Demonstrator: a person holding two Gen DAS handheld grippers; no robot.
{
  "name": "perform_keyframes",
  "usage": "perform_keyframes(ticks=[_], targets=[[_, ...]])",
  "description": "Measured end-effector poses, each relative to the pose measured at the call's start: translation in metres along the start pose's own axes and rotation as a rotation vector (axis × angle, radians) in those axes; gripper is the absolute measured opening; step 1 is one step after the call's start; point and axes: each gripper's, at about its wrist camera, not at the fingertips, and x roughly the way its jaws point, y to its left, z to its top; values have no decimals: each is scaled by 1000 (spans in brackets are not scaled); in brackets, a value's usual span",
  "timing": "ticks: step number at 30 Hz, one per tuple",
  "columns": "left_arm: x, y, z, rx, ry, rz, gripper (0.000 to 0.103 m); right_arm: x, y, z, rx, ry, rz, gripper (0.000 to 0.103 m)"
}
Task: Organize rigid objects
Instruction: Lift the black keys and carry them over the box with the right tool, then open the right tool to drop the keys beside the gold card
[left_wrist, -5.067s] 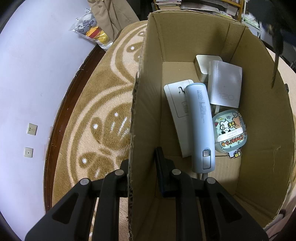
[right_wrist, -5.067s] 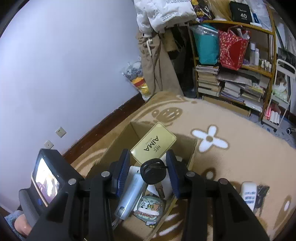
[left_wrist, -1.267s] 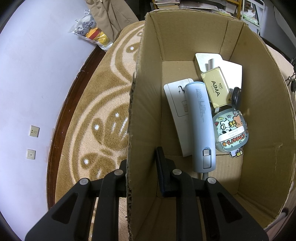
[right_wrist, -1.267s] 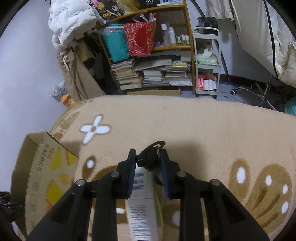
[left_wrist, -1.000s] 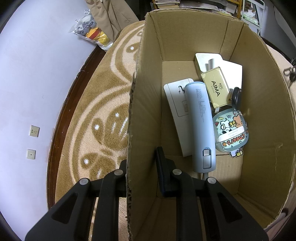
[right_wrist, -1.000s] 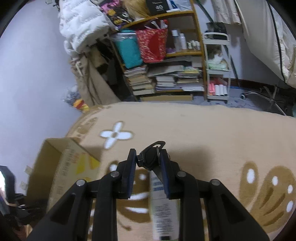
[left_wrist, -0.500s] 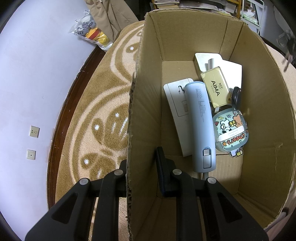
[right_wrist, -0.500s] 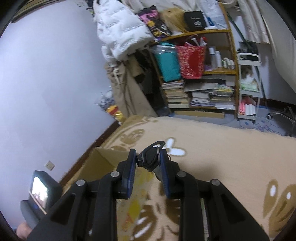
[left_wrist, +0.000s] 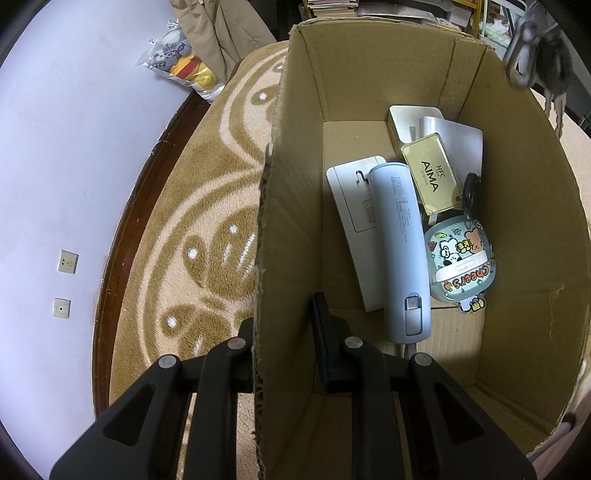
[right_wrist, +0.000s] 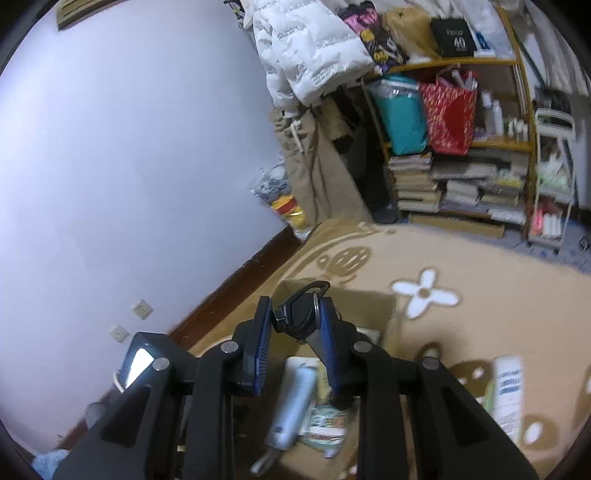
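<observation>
Right claw (right_wrist: 295, 325) pinches black key fob (right_wrist: 299, 317) by its stiff, light body; dangling keys likely swing over box (left_wrist: 517, 221).

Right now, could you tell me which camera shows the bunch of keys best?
The right wrist view: the bunch of keys sits sharp and central, clamped in the right gripper. The left wrist view catches it only as a blurred shape at the top right edge, above the cardboard box.
</observation>
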Motion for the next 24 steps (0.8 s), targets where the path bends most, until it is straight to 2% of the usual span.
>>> perform_keyframes(ticks=[9, 16, 24], targets=[[0, 2, 0, -3, 1, -6, 19, 34, -8, -18, 75, 72, -5, 27], [0, 2, 0, -3, 1, -7, 19, 47, -16, -28, 92, 107, -51, 28], [1, 2, -1, 1, 1, -4, 19, 39, -18, -24, 76, 85, -60, 28]])
